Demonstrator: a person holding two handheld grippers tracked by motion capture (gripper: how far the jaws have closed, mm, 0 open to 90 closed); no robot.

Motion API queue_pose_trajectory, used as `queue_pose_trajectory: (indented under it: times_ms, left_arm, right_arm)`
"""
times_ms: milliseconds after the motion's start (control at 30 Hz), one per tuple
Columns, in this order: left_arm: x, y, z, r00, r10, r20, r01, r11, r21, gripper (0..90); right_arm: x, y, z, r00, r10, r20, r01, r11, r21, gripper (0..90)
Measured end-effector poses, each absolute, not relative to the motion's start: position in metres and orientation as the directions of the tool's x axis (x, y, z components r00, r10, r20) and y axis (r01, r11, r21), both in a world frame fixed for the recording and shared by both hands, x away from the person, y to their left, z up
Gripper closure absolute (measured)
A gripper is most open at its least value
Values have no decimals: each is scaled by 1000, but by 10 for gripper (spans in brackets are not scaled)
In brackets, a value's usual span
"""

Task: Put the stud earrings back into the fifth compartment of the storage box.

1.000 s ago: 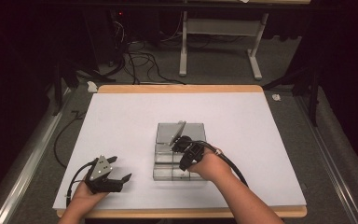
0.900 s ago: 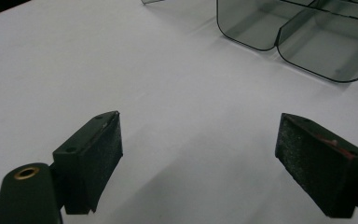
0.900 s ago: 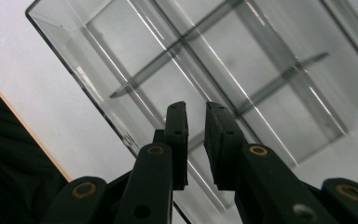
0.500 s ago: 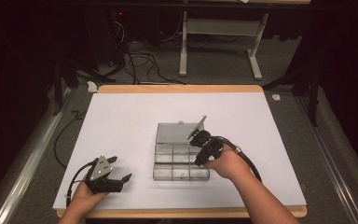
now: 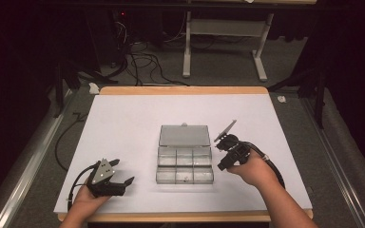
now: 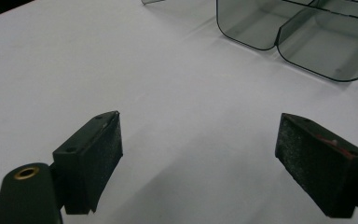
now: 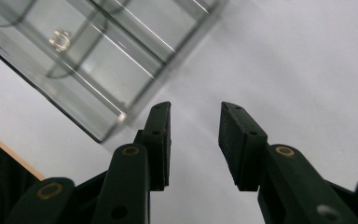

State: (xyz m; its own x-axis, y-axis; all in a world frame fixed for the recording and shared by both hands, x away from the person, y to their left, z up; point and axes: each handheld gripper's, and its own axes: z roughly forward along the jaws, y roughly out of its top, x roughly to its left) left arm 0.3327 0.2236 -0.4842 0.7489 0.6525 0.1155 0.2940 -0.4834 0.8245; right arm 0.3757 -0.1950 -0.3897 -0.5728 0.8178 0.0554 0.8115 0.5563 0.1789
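Observation:
A clear plastic compartment box [image 5: 185, 164] lies mid-table with its lid [image 5: 184, 135] folded flat behind it. One compartment holds a small metal piece [image 7: 60, 39]. My right gripper [image 5: 222, 164] hovers just off the box's right side, held by a hand. Its jaws [image 7: 195, 109] are a little apart over bare white table, nothing between them, with the box [image 7: 98, 60] off to one side. My left gripper [image 5: 122, 172] rests near the front left of the table, well clear of the box. It is wide open [image 6: 200, 121] and empty, and a corner of the box [image 6: 307, 42] lies ahead of it.
A white sheet [image 5: 123, 118] covers the wooden table [image 5: 180, 90]. Dark floor with cables [image 5: 138, 61] and a white stand's legs [image 5: 223, 47] lie beyond the far edge. A metal rail [image 5: 33, 156] runs along the left side.
My right gripper has moved right, from over the box's compartments to just off its right side. The left gripper has stayed put.

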Motion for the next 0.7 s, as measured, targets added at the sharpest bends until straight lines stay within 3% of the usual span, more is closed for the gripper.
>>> queue_pose_trajectory:
  times_ms: [533, 700]
  left_arm:
    - [333, 224, -484, 749, 653, 115, 294, -483, 825, 158]
    - [333, 224, -484, 748, 654, 113, 295, -480, 826, 157]
  right_arm:
    - [359, -240, -415, -515, 855, 60, 839, 489, 239, 509]
    - [351, -245, -423, -508, 861, 35, 820, 471, 325, 445]
